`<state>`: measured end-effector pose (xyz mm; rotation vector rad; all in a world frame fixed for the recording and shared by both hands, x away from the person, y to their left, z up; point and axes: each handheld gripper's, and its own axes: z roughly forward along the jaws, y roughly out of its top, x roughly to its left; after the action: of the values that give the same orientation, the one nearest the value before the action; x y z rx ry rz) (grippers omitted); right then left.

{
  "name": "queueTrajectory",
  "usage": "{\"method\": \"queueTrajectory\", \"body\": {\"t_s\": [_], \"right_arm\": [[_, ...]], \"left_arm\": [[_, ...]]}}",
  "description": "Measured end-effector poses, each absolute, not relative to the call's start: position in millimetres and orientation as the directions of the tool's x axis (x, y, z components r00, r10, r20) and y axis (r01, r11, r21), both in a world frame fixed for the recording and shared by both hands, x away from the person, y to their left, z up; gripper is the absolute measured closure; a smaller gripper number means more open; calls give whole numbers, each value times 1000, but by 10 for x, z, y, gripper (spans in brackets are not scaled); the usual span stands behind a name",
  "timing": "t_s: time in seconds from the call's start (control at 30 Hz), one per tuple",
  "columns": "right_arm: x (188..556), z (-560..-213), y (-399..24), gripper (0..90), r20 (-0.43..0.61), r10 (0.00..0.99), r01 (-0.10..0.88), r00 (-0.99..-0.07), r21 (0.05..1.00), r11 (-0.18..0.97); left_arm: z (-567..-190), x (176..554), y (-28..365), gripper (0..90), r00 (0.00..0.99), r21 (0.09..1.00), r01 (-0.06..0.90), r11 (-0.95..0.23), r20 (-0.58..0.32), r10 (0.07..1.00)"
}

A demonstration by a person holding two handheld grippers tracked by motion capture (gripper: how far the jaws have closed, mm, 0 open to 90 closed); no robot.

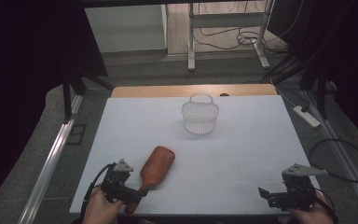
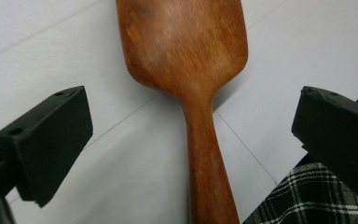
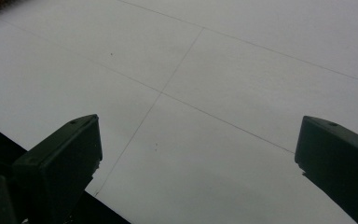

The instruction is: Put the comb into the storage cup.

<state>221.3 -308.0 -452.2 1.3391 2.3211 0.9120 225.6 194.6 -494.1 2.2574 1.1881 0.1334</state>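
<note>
A white table is carrying two things. A brown wooden spatula is lying flat on it, its handle end sitting by the left gripper and its broad blade pointing away from that gripper. A white mesh basket is standing upright well beyond both grippers, toward the table's far edge.

A lab: white test table, desk frame, loose floor cables.
</note>
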Motion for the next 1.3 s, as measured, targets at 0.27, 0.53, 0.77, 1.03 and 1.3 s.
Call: {"method": "queueTrajectory", "body": {"t_s": [0.27,0.53,0.77,1.03,1.3], "right_arm": [[2216,-4523,-3080,5,47,855,660,-516,658,362],[2216,-4523,-3077,5,47,853,659,-520,657,365],[2217,-4524,-3076,5,47,851,659,-522,656,368],[2219,-4525,-3072,6,45,850,659,-524,654,371],[2221,-4527,-3069,7,44,849,659,-526,652,374]], "left_arm": [[-5060,2306,1828,0,586,453,761,-465,-174,791],[-5096,2340,1730,0,570,403,783,-475,-159,806],[-5108,2342,1666,26,583,374,778,-504,-133,801],[-5096,2340,1643,366,577,373,780,-503,-117,808],[-5102,2364,1643,585,566,366,789,-494,-119,816]]}}
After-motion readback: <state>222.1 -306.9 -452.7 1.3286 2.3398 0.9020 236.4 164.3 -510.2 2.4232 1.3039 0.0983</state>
